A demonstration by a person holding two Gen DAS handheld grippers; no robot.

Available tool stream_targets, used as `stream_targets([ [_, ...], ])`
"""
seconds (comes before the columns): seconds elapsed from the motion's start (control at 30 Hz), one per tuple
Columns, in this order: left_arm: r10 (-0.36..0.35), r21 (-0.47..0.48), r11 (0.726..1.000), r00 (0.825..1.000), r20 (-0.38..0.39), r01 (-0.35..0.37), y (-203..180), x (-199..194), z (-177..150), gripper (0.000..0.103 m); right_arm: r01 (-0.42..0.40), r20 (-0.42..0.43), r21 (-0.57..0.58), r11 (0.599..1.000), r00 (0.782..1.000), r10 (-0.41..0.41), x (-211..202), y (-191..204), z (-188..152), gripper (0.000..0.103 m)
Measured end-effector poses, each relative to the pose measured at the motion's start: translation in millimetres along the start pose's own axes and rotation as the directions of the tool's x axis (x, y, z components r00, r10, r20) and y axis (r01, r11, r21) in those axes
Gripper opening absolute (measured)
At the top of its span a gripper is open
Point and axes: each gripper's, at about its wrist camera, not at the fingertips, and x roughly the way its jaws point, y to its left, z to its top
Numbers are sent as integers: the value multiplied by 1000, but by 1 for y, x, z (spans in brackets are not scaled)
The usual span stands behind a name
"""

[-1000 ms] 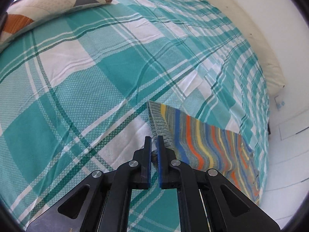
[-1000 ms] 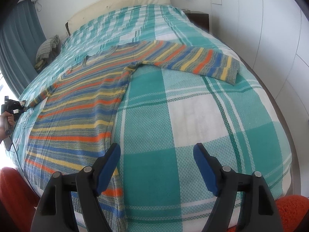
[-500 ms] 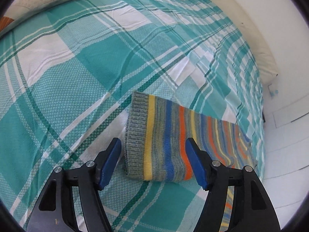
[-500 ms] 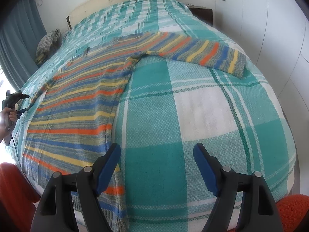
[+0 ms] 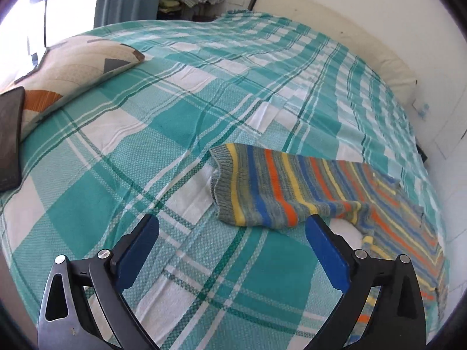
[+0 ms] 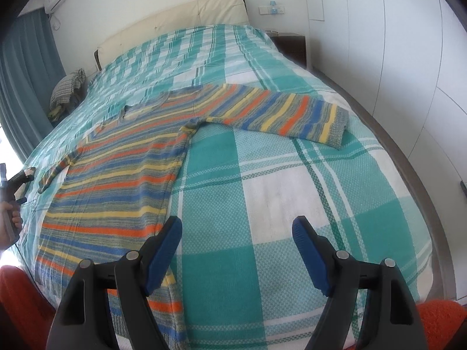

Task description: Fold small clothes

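Observation:
A striped knit sweater point(image 6: 122, 175) lies flat on the plaid bed, hem toward me. Its right sleeve point(image 6: 292, 113) stretches out to the right. In the left wrist view the other sleeve point(image 5: 262, 186) lies on the cover, cuff to the left. My left gripper point(image 5: 232, 218) hovers just short of that sleeve, its jaws opening wide with nothing between them. It also shows at the far left of the right wrist view point(image 6: 24, 185), held by a hand. My right gripper point(image 6: 236, 221) hangs over the bedcover beside the sweater's hem, jaws opening and empty.
The teal plaid bed point(image 6: 262, 189) fills both views. A patterned pillow point(image 5: 73, 67) and a dark flat slab point(image 5: 10, 137) lie at its left edge. Headboard point(image 6: 175, 20), nightstand point(image 6: 292, 46) and a folded pile point(image 6: 68, 87) stand beyond. White cabinets run along the right.
My left gripper went from shut on the sleeve cuff to wide open, let the cuff drop flat, and drew back. The right gripper barely moved.

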Motion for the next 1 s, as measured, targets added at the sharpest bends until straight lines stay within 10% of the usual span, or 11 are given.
stream_targets([
  [0.2, 3, 197, 980, 998, -66, 10, -30, 40, -34, 103, 130, 90, -2, 991, 987, -130, 33, -22, 33, 87],
  [0.33, 149, 335, 935, 987, -64, -120, -52, 57, -47, 103, 161, -67, 16, 987, 985, -160, 85, -37, 15, 91],
  [1.0, 103, 295, 953, 992, -77, -76, -41, 57, -48, 103, 158, -6, -19, 987, 987, -159, 91, -32, 2, 103],
])
